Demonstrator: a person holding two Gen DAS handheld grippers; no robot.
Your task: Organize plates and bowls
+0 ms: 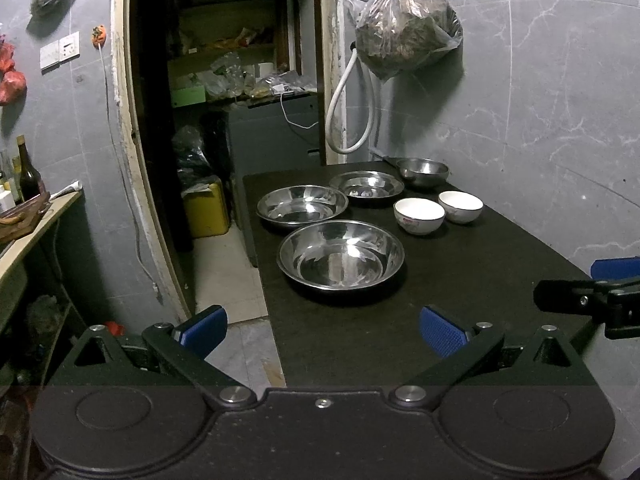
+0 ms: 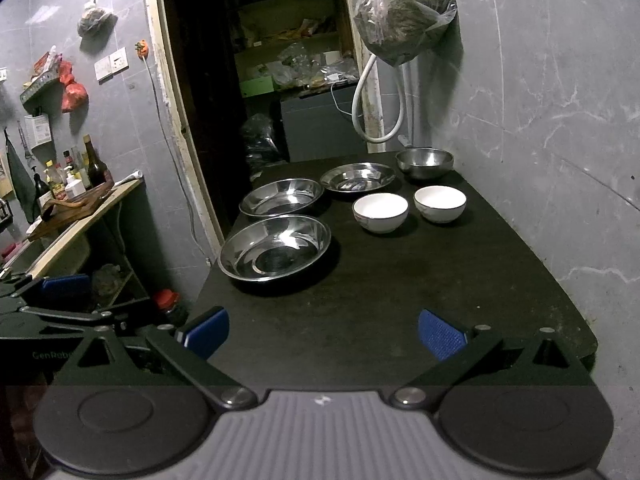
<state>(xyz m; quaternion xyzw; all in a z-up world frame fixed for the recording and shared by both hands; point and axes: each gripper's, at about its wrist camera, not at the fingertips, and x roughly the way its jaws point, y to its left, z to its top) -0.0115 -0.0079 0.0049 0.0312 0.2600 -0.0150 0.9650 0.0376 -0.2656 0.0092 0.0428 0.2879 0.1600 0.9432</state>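
Apparently shiny steel plates (image 2: 274,247), empty.

Dark table (image 2: 400,300): steel plates (image 2: 276,246), bowls (image 2: 380,212).

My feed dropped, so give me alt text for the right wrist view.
The open right tool hovers over the near end of a dark table holding nothing. Farther along stand three steel plates, two white bowls and a steel bowl by the grey wall. The left tool shows at the left edge.
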